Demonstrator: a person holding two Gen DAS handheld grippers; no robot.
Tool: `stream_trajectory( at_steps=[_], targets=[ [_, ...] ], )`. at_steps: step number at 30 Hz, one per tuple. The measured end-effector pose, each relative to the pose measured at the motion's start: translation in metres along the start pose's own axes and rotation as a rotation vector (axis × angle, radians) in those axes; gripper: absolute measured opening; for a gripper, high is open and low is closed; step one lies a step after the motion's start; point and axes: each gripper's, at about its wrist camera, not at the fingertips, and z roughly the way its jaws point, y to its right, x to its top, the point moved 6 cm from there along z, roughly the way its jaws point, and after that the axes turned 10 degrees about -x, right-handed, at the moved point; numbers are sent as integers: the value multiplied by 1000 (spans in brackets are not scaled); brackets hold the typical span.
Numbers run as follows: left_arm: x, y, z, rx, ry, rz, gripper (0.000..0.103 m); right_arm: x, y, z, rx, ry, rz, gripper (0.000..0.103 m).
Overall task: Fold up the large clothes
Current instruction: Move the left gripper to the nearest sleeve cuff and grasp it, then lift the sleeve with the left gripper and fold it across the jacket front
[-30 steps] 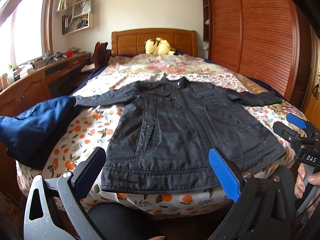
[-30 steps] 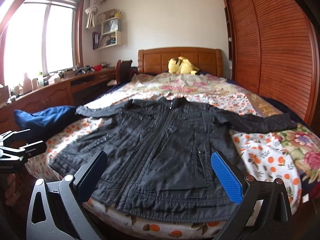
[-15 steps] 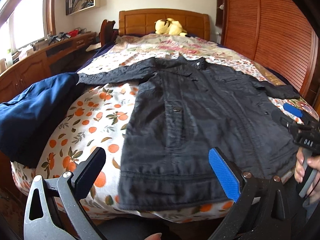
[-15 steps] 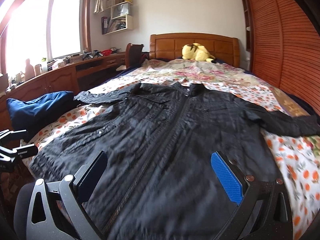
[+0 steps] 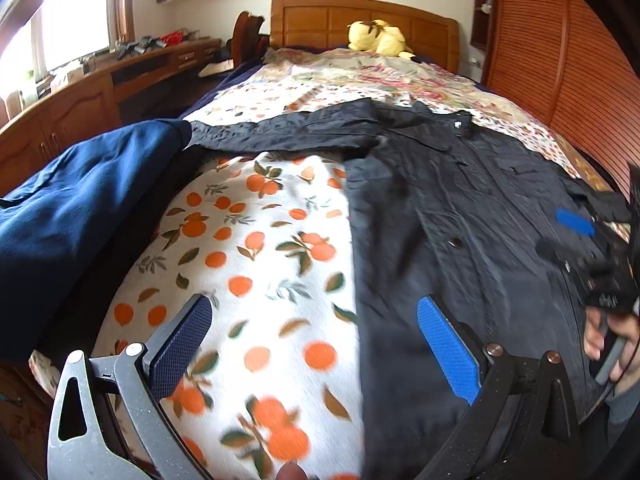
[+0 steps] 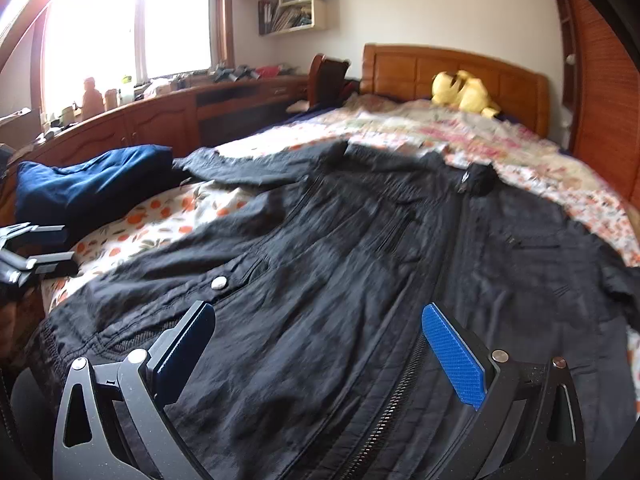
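Approach step: black jacket (image 6: 360,280) lies flat, unfolded, on the bed (image 5: 260,248). Your left gripper (image 5: 312,344) and right gripper (image 6: 316,356) are both spread, empty. Next, pinch a hem edge.

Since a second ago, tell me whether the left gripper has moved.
Yes. The left gripper has gone forward and leftward: against the black jacket, its hem has left the view and the orange-print sheet lies between the open jaws.
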Motion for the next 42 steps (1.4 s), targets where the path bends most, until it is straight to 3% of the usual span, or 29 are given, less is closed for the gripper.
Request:
stream_trajectory(
  at_steps=[2, 13, 17, 21, 29, 35, 36, 38, 39, 40, 42],
  targets=[
    [10, -12, 10, -13, -4, -29, 102, 0, 3, -1, 24, -1, 12, 103],
    [95, -71, 102, -76, -44, -200, 68, 2, 6, 8, 29, -36, 26, 103],
    [137, -88, 138, -36, -57, -224, 67, 3, 1, 12, 19, -50, 21, 103],
    [162, -106, 157, -59, -37, -324, 67, 4, 2, 14, 14, -55, 28, 103],
    [162, -135, 193, 11, -104, -417, 67, 8, 7, 15, -3, -62, 40, 103],
    [147, -148, 205, -2, -120, -475, 67, 18, 28, -2, -71, -2, 28, 103],
    [148, -148, 206, -8, -113, -470, 63, 18, 33, -5, -78, 5, 35, 103],
    [152, -146, 209, -14, -110, -458, 41, 17, 41, -8, -92, 12, 53, 103],
    [155, -145, 211, 3, -111, -453, 21, 16, 44, -9, -96, 14, 61, 103],
    [156, -144, 213, 25, -116, -446, 8, 15, 47, -9, -98, 15, 69, 103],
    [162, -136, 215, 45, -122, -413, 2, 13, 48, -9, -103, 14, 74, 103]
  ],
)
